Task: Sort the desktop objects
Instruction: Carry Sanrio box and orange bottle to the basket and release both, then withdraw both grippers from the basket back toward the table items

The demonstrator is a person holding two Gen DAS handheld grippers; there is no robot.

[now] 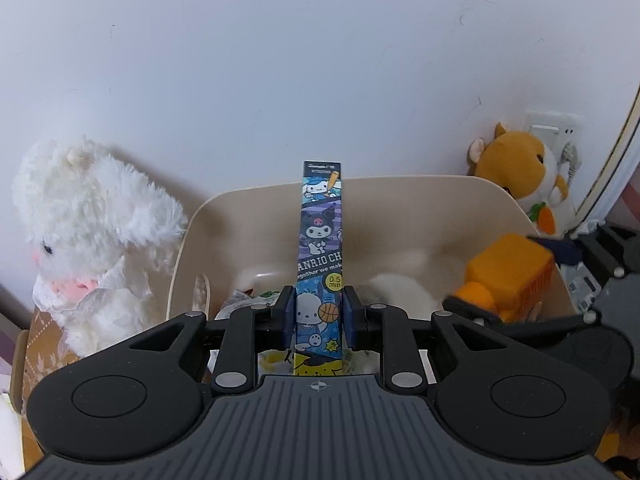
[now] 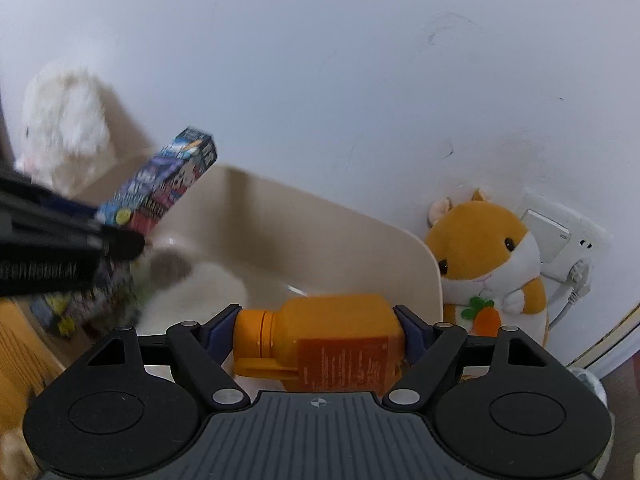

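Note:
My left gripper (image 1: 319, 317) is shut on a tall blue cartoon-printed pen box (image 1: 320, 240) and holds it upright over the near edge of a beige plastic bin (image 1: 400, 184). My right gripper (image 2: 320, 334) is shut on an orange bottle (image 2: 332, 340), held sideways over the bin's (image 2: 320, 208) right part; the bottle also shows in the left wrist view (image 1: 508, 276). The pen box (image 2: 168, 188) appears blurred at the left of the right wrist view. Inside the bin lie white items and small packets, partly hidden.
A white plush lamb (image 1: 88, 232) sits left of the bin. An orange hamster plush (image 2: 492, 272) sits to its right against the wall, by a wall socket with a plugged cable (image 2: 576, 276). A white wall stands directly behind the bin.

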